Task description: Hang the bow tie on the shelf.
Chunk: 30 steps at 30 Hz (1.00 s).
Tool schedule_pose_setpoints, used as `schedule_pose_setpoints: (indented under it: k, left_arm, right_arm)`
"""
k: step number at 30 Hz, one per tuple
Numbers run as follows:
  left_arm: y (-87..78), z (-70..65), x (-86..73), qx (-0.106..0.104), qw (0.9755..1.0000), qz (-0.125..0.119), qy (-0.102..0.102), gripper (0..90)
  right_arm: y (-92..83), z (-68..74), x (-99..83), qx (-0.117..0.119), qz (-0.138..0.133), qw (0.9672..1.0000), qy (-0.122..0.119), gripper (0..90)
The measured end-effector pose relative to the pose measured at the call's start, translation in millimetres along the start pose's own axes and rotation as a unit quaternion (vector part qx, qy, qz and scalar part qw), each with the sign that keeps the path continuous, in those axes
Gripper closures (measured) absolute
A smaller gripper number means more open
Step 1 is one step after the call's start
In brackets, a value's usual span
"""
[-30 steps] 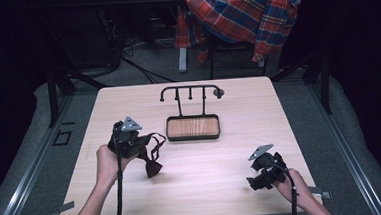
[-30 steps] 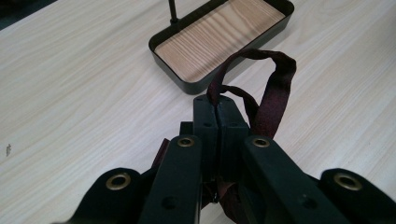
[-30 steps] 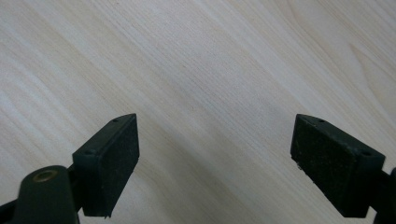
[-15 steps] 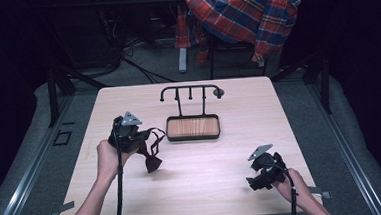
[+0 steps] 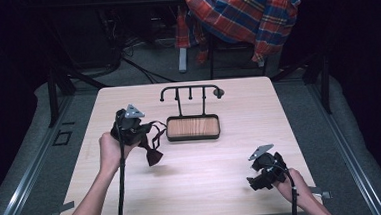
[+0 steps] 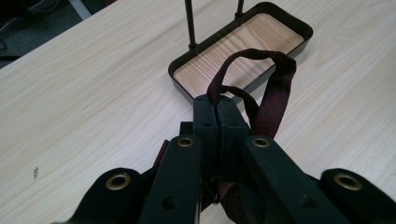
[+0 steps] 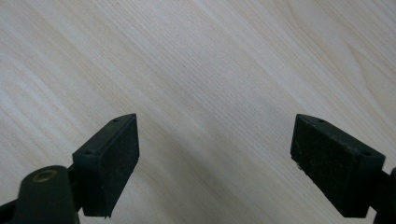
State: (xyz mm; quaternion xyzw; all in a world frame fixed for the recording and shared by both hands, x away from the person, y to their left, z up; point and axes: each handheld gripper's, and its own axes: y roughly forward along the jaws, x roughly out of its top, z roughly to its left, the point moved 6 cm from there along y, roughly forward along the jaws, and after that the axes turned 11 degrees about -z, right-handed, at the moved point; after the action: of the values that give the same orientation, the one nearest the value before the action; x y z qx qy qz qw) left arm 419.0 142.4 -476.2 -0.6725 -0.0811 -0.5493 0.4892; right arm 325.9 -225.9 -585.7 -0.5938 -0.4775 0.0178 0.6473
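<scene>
My left gripper (image 5: 146, 133) is held above the table's left half, shut on a dark red strap (image 6: 275, 93). The strap loops out past the closed fingertips (image 6: 205, 112), and a wider dark red piece (image 5: 153, 155) dangles below the gripper, over the tabletop. Just right of it lies a black tray with a wooden floor (image 5: 193, 128), also seen past the jaws as the tray (image 6: 243, 51). A black hook rack (image 5: 190, 90) rises from the tray's far side. My right gripper (image 5: 253, 181) rests near the front right corner, open, with only bare wood between its pads (image 7: 109, 163).
The light wooden table (image 5: 217, 161) has dark floor on every side. A plaid cloth (image 5: 243, 14) hangs over a chair behind the table. A cable (image 5: 121, 192) trails from the left gripper along the forearm.
The left gripper has lifted slightly and drifted toward the far side with the strap in it. The right gripper has stayed put.
</scene>
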Motion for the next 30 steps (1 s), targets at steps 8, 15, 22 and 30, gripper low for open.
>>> schedule_pose_setpoints:
  k: [8, 15, 22, 30]
  left_arm:
    - [-1.4, 5.5, 16.4, 0.012, 0.9999, -0.005, 0.009, 88.6]
    - [-1.0, 10.2, 32.6, 0.02, 0.9996, -0.007, 0.019, 88.6]
    - [2.0, 12.3, 48.4, 0.027, 0.9991, -0.009, 0.03, 88.6]
    - [9.7, 13.7, 59.7, 0.033, 0.9986, -0.004, 0.042, 88.7]
  right_arm:
    - [0.7, 0.6, -0.1, 0.003, -0.001, 1.0, 0.003, 15.2]
    - [-1.0, -1.1, -0.6, 0.002, 0.011, 0.9999, -0.007, 15.2]
    - [-1.2, -1.1, -0.6, 0.003, 0.01, 0.9999, -0.007, 15.2]
    - [-1.1, -1.9, -1.3, 0.002, 0.013, 0.9999, -0.007, 15.2]
